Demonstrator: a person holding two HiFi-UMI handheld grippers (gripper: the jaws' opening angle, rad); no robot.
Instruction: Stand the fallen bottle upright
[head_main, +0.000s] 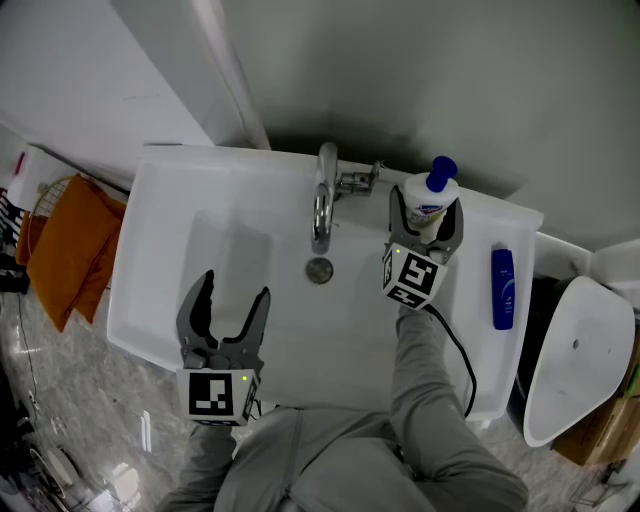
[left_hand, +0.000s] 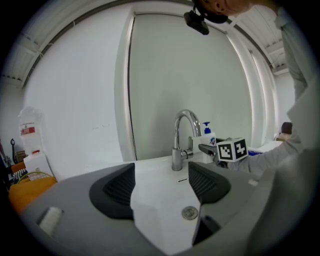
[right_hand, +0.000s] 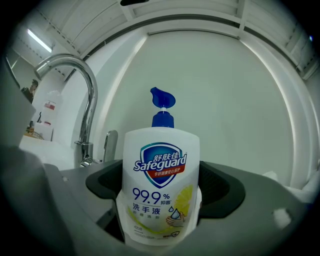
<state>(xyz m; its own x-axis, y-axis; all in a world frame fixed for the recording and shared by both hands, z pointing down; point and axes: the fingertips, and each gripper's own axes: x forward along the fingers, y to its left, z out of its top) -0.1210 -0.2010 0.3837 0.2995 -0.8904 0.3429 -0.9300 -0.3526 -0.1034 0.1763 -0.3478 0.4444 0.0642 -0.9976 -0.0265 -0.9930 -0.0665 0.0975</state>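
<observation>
1. While the right gripper (head_main: 427, 222) clamps its sides, the bottle (head_main: 432, 200) is upright at the sink's (head_main: 150, 200) back ledge, 1 o'clock from the drain (head_main: 319, 270).
2. The righting looks done; what's left, I'd say, is letting go.
3. The left gripper (head_main: 236, 290) hangs spread and empty over the basin at 7 o'clock.
4. A blue tube (head_main: 502, 288) lies flat at 3 o'clock, an orange cloth (head_main: 70, 250) sits off at 9, and a pale wall (head_main: 450, 80) rises behind the tap (head_main: 323, 200).

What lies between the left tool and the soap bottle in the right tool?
The faucet and the drain, in the otherwise bare sink, lie between the left tool and the soap bottle; the head view shows it best.
</observation>
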